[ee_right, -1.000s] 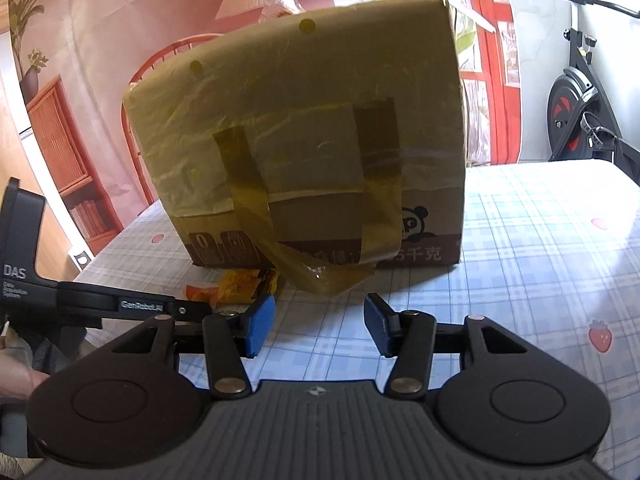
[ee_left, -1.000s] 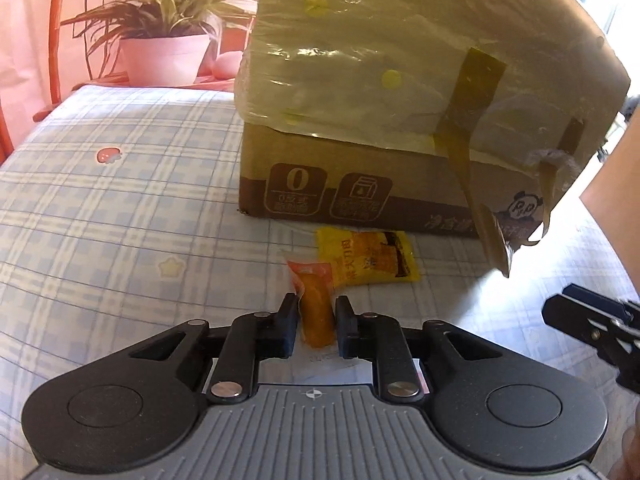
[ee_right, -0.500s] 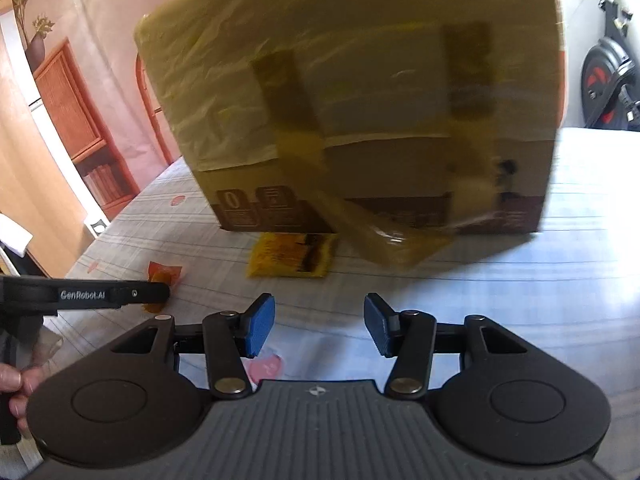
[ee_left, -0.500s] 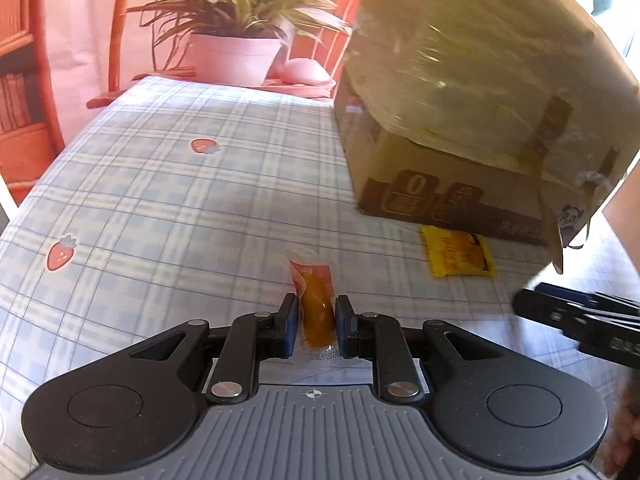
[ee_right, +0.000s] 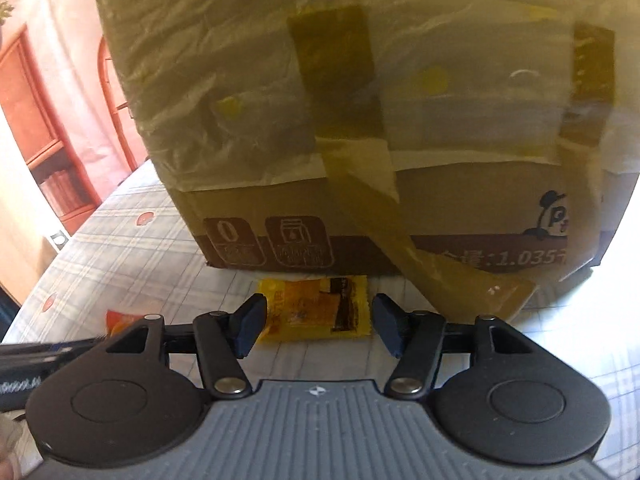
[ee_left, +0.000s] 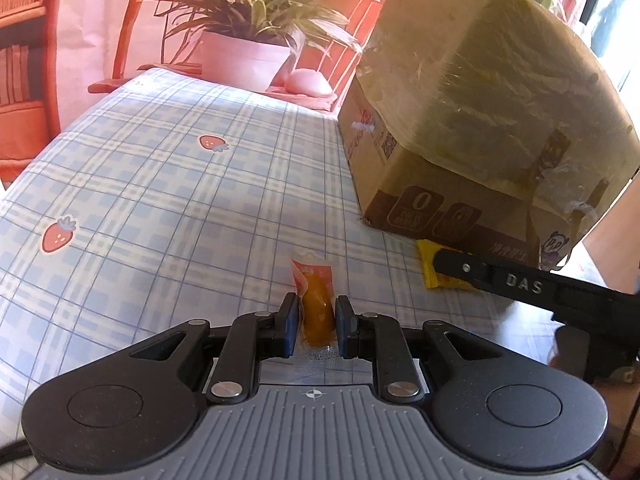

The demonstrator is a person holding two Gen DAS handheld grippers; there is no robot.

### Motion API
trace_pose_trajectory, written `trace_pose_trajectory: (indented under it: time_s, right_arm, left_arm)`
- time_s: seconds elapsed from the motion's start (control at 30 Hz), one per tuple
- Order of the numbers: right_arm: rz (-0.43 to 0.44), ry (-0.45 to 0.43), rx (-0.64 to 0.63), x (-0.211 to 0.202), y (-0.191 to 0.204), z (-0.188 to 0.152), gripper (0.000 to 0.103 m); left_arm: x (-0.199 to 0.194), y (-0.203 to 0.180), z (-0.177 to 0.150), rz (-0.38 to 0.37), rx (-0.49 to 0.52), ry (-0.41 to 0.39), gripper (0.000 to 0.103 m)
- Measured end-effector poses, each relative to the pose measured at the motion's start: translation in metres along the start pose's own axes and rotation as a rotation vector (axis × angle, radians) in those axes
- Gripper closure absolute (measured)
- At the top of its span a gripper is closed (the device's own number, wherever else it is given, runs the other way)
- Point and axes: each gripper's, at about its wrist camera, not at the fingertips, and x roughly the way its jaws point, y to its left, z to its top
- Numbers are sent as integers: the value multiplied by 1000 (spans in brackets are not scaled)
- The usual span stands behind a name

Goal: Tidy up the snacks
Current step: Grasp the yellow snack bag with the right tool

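From the left wrist view, my left gripper (ee_left: 317, 326) has its fingers closed on one orange snack packet (ee_left: 316, 298), held over the table (ee_left: 160, 200). The near end of the packet is hidden behind the gripper body. The right gripper (ee_left: 520, 284) covers part of one yellow snack packet (ee_left: 430, 266) beside the cardboard box (ee_left: 460, 128).

From the right wrist view, my right gripper (ee_right: 318, 326) has its fingers wide apart around the yellow packet (ee_right: 316, 310), holding nothing. The picture is blurred, so the print cannot be read. The box top is cut off.
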Motion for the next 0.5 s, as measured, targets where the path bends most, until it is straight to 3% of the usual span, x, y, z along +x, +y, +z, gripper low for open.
trace_pose_trajectory:
  time_s: [0.2, 0.5]
  right_arm:
    - [-40, 7, -84, 8, 14, 0, 35]
    - [-22, 10, -204, -7, 21, -15, 42]
  left_arm:
    - [-2, 2, -3, -7, -11, -13, 82]
    - [-3, 0, -6, 1, -2, -29, 82]
